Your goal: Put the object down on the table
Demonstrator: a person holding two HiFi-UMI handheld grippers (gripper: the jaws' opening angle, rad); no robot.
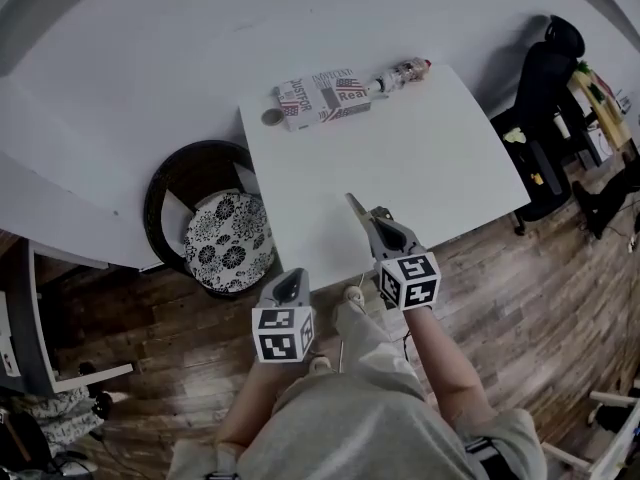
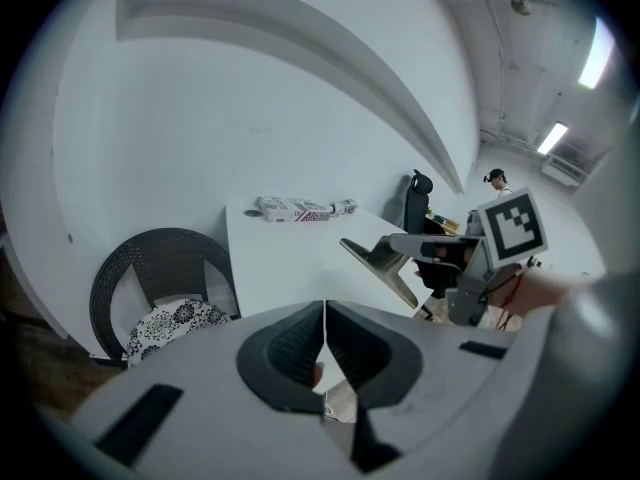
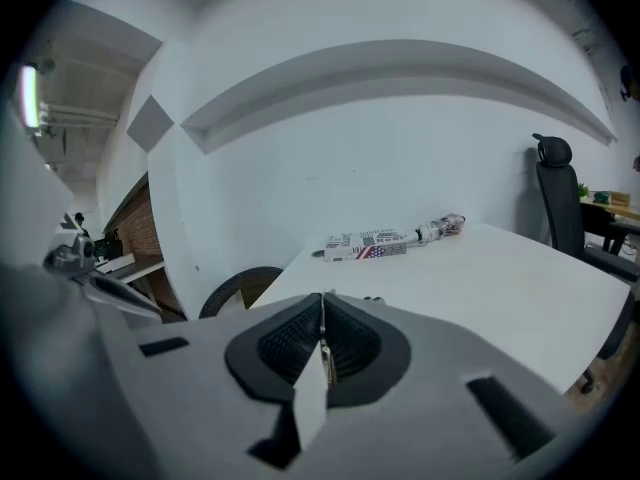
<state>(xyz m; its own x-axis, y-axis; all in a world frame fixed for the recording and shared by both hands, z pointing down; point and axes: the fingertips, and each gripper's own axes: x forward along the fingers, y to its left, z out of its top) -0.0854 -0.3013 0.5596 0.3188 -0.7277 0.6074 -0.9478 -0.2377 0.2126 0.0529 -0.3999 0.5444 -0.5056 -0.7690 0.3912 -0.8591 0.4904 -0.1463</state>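
My right gripper (image 1: 383, 232) is shut on a thin flat tan piece (image 1: 358, 211) that sticks out forward with a pointed tip, above the near edge of the white table (image 1: 430, 168). The left gripper view shows the tan piece (image 2: 383, 264) as a wedge hanging from the right gripper (image 2: 402, 247) over the table. In the right gripper view its thin edge (image 3: 312, 404) runs between the closed jaws of the right gripper (image 3: 322, 344). My left gripper (image 1: 290, 282) is shut with nothing in it, held off the table's near left corner, above the floor.
A flag-printed box (image 1: 322, 98), a bottle (image 1: 400, 74) and a small round thing (image 1: 271, 117) lie along the table's far edge. A wicker chair with a patterned cushion (image 1: 225, 240) stands left of the table. A black office chair (image 1: 545, 98) is at the right.
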